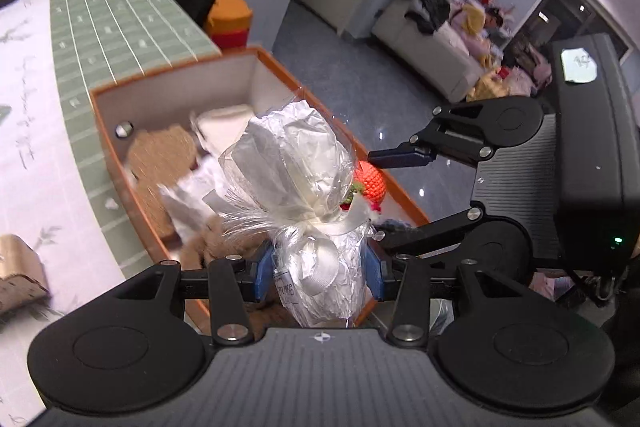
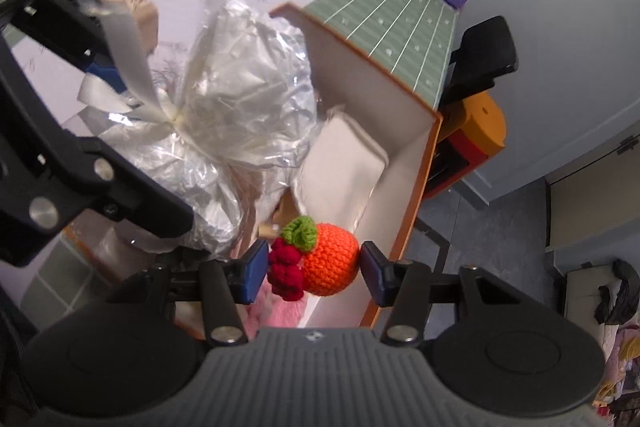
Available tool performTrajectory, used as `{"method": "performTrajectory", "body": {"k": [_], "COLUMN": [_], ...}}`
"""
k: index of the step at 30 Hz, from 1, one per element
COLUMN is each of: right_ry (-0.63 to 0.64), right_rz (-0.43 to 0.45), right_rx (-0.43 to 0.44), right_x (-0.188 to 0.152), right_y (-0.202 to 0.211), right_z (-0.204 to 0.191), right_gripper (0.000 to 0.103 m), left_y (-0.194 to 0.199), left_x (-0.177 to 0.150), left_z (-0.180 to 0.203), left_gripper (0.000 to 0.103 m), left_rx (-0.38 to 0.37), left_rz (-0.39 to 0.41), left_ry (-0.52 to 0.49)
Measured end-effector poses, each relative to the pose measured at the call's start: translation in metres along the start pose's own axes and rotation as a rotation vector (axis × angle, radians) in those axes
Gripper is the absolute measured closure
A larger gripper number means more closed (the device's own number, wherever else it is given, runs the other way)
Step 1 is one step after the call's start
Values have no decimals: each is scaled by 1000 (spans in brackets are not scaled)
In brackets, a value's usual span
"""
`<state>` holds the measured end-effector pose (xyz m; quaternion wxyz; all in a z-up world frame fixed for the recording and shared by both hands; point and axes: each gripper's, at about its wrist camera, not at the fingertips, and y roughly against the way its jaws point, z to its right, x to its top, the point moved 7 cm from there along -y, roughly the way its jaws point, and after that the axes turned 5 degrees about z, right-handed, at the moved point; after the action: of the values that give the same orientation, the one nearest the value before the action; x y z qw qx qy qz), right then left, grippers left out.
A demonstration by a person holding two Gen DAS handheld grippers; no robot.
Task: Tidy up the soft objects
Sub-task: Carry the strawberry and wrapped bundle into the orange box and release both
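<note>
Left wrist view: the table (image 1: 36, 131) carries a pale floral cloth and a green grid mat; an orange-edged box (image 1: 120, 147) stands at its far edge, beside open floor. The left claw (image 1: 318, 273) is narrowed on the neck of a cellophane-wrapped bundle (image 1: 288, 163), just below its white ribbon. The bundle's bulk stands beyond the pads, above the box interior. Risk: the film is slick and the grip sits low, so the top-heavy bundle may tip or slip.

Right wrist view: the right claw (image 2: 314, 269) holds a crocheted orange (image 2: 330, 259) with a green leaf and red berries. The right pad touches the orange; the left pad bears on the berries. It hangs over the box's near corner, just beside the bundle. Risk: both claws crowd one opening; contact could dislodge either item toward the floor.
</note>
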<state>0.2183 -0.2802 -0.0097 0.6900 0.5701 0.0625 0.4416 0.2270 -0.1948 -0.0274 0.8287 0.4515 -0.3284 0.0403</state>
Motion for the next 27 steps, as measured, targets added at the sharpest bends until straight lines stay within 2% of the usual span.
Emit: {"method": "performTrajectory", "body": {"k": [3,7,14,19,21,27], "right_ry": [34,81,165,150,150,180], "right_rz": [-39,-91,-99,-125,-123,-133], "right_rx": [20,25,68,68,66,40], "right_x": [-9,-16,-17,-19,-18,-13], "right_y": [-11,-24,-32,-42,-41,-34], "right_z": [-3,0,-4,1,2,3], "right_gripper": [53,53,53,51,47,45], "left_y": [-17,-36,-62,-70,-71,-64], "left_x": [-8,-10,-13,-12,-12,-10], "left_z": [3,4,-5,-4,-4,0], "left_gripper": [51,51,50,46,42,31], "left_rx": [-14,-11,15,11,8,-6], "left_rz": [-62,-91,-152,-151,-145,-122], "left_ry": [29,64,100,115,111,77]}}
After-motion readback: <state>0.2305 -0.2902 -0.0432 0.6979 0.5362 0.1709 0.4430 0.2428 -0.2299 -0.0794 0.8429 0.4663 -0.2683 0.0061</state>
